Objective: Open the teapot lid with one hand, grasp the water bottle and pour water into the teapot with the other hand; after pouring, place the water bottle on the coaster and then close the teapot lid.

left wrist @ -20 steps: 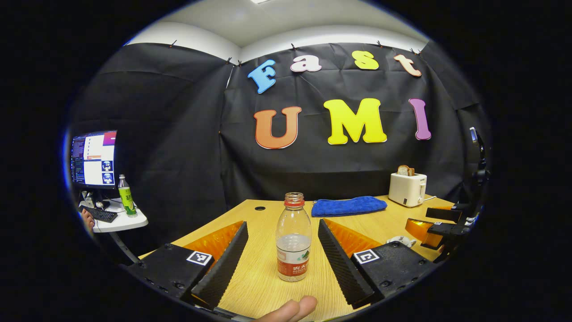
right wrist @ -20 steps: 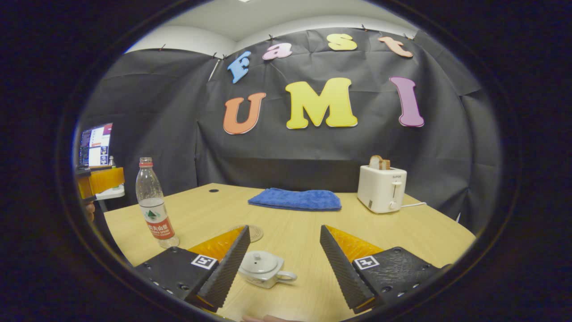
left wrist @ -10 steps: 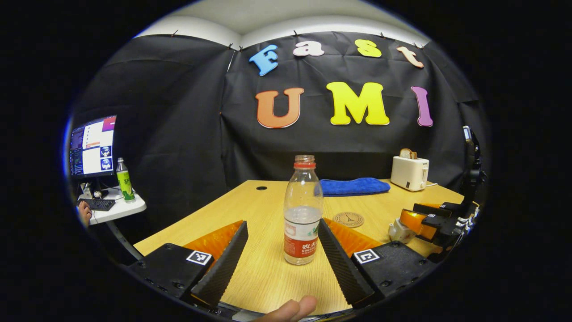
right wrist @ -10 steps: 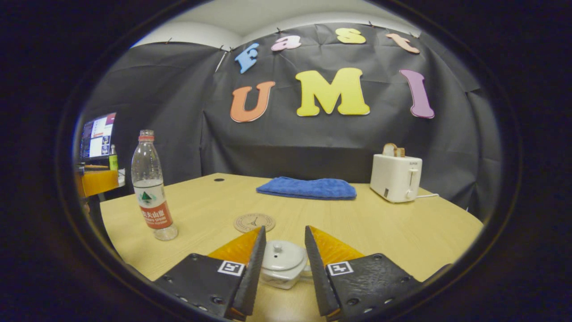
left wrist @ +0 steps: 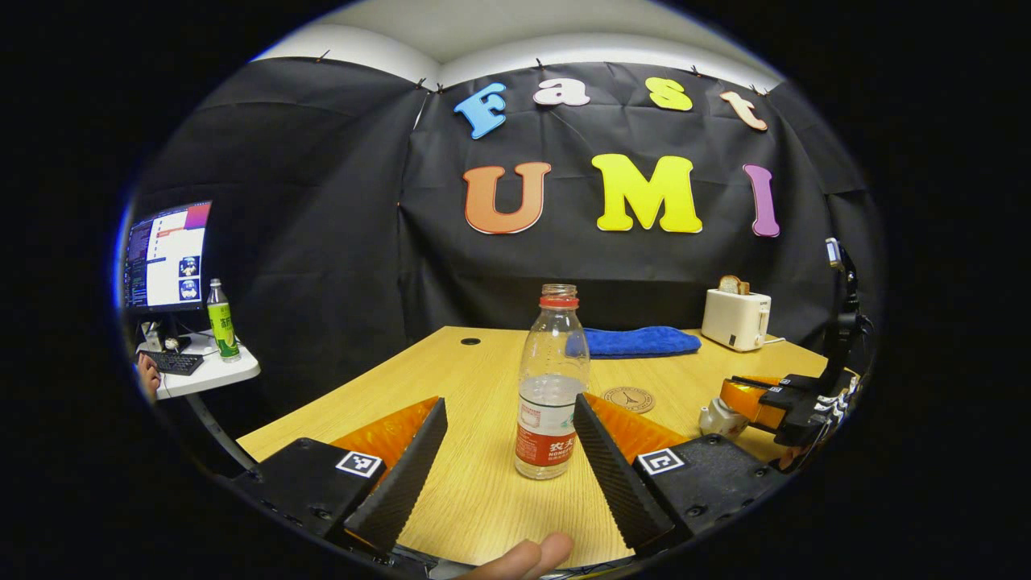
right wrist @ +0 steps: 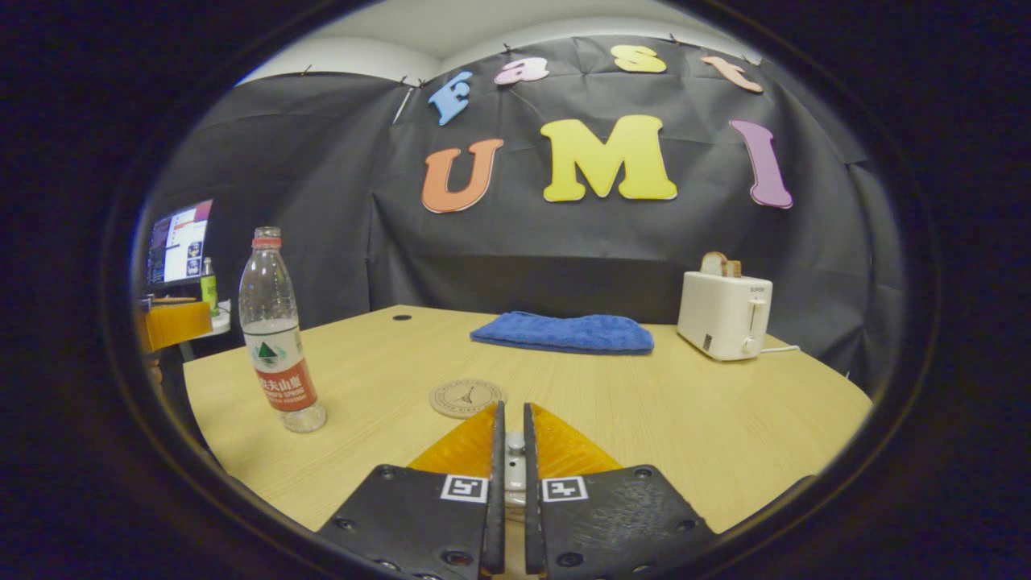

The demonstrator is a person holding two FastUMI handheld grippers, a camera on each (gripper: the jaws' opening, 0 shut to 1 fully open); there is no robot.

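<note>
In the right gripper view, the right gripper (right wrist: 509, 439) is seen with its jaws drawn almost together on the small knob of the teapot lid (right wrist: 514, 445); half a second ago they stood apart on either side of the lid, and a second ago they were wide. Nearly all of the teapot (left wrist: 716, 416) is now hidden behind those fingers in that view, so that whether both fingers press on the knob cannot be told for certain; in the left gripper view its pale body is partly made out at the right edge, beneath the other gripper. The left gripper (left wrist: 510, 451) is held with its jaws wide, as before, and the water bottle (left wrist: 550, 385) stands upright on the table (left wrist: 475, 499) between its fingers, untouched by either; against the frame a second ago it is seen nearer and taller. A fingertip (left wrist: 523, 558) is cut off at the bottom edge. Just beyond the right gripper the coaster (right wrist: 467, 397) lies flat and bare. Farther back, a blue cloth (right wrist: 564, 332) and a toaster (right wrist: 723, 314) are set near the far edge of the table
</note>
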